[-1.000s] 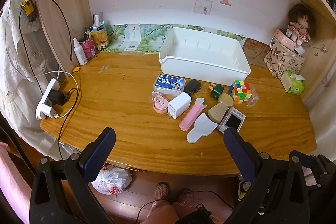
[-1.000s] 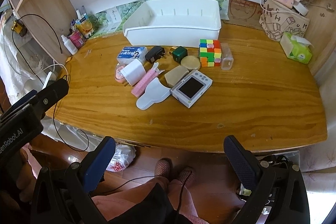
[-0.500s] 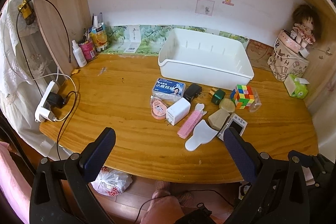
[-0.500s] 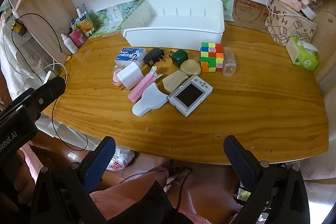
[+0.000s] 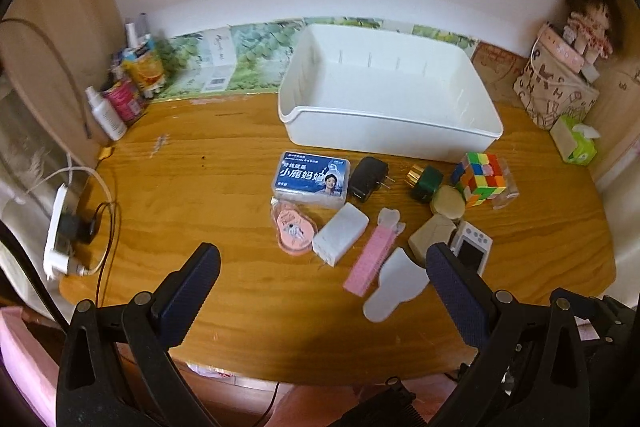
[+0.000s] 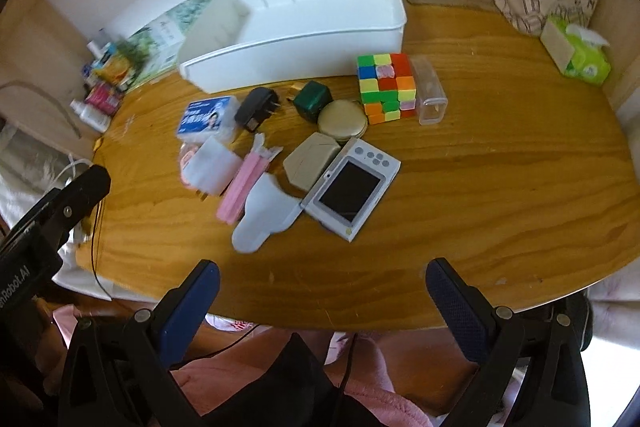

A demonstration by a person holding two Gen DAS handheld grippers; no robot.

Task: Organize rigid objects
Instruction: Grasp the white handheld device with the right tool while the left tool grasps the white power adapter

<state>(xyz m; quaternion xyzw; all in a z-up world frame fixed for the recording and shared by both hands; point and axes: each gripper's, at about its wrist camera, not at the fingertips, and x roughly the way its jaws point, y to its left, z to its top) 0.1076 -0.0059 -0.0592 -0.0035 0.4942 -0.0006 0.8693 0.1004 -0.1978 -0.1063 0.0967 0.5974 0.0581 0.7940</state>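
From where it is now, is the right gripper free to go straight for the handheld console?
Probably yes. The right gripper is open and empty, and the console lies at the near edge of the pile with bare table in front. Only the white scoop touches its left corner.

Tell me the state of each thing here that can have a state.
left gripper: open, holding nothing
right gripper: open, holding nothing
white bin: empty
Rubik's cube: scrambled
handheld console: screen dark
power strip: one adapter plugged in
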